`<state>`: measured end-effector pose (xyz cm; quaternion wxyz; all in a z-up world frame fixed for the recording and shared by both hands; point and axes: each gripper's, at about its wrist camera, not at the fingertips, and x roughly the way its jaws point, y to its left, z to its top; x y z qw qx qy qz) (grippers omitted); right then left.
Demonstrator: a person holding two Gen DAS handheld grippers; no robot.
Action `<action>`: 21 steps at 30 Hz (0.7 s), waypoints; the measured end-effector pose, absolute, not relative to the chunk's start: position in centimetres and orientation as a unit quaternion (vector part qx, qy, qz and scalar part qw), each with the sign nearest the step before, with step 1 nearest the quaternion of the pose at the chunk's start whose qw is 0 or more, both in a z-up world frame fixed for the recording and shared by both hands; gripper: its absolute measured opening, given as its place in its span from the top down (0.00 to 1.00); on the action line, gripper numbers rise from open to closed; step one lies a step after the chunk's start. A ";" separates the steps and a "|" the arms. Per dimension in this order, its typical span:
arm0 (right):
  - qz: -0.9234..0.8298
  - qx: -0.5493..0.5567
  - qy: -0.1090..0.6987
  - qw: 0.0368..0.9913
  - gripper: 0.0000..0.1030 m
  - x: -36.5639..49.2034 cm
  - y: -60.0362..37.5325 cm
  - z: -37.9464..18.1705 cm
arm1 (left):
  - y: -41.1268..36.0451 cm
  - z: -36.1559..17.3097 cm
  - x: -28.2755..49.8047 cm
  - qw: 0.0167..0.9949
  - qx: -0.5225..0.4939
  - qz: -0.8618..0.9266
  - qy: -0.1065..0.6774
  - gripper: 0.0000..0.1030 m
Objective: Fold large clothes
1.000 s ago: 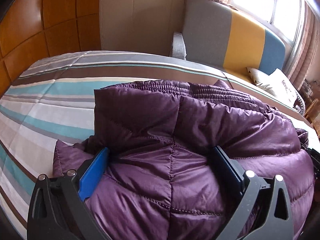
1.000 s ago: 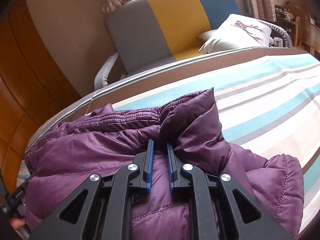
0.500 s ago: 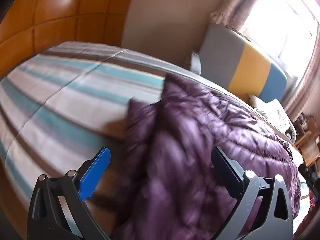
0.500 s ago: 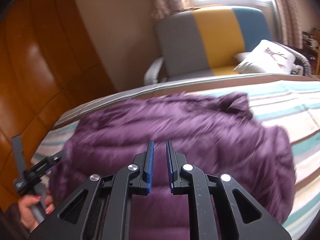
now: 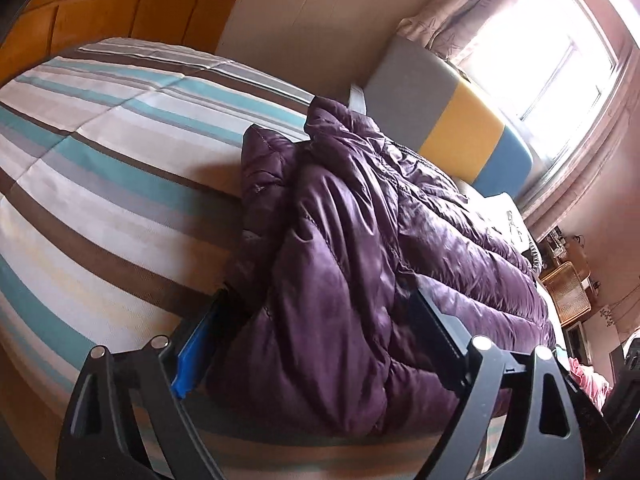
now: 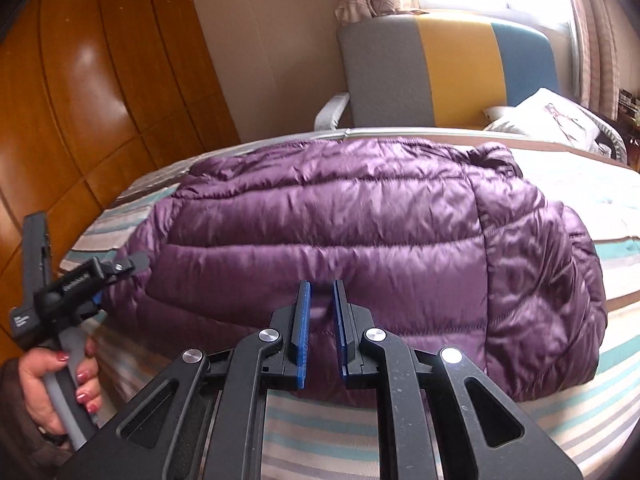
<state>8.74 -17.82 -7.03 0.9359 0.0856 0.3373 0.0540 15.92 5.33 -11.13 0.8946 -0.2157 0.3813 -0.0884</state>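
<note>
Jacket (image 6: 360, 240) sits folded on the bed (image 5: 100, 168); left tool (image 5: 320, 344), jaws just closing, straddles its bulky end, right tool (image 6: 320, 336) nearly shut, empty. Slick padding could spring open.

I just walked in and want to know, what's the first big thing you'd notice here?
The puffy purple jacket jumps out first, lying folded in a fat bundle on the striped bed. Next comes the left gripper, its jaws wide around one end of the jacket, while the right gripper sits shut and empty just in front of it. Behind the bed stands a grey, yellow and blue chair by the bright window.
</note>
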 end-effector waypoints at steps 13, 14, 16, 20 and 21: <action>0.050 0.078 0.366 0.926 0.88 10.6 -17.6 -10.5 | 5.1 -11.7 16.1 0.878 -0.278 -0.121 0.371 0.20; 0.050 0.079 0.365 0.926 0.88 10.6 -17.6 -10.6 | 5.2 -11.8 16.2 0.873 -0.292 -0.120 0.371 0.25; 0.047 0.075 0.361 0.928 0.88 10.3 -17.5 -10.5 | 5.4 -12.2 16.4 0.866 -0.313 -0.118 0.372 0.34; 0.046 0.078 0.357 0.930 0.88 9.9 -17.5 -10.6 | 5.4 -12.6 16.5 0.863 -0.325 -0.114 0.370 0.38; 0.047 0.083 0.357 0.929 0.88 9.9 -17.7 -10.7 | 5.2 -12.6 16.6 0.864 -0.322 -0.114 0.370 0.38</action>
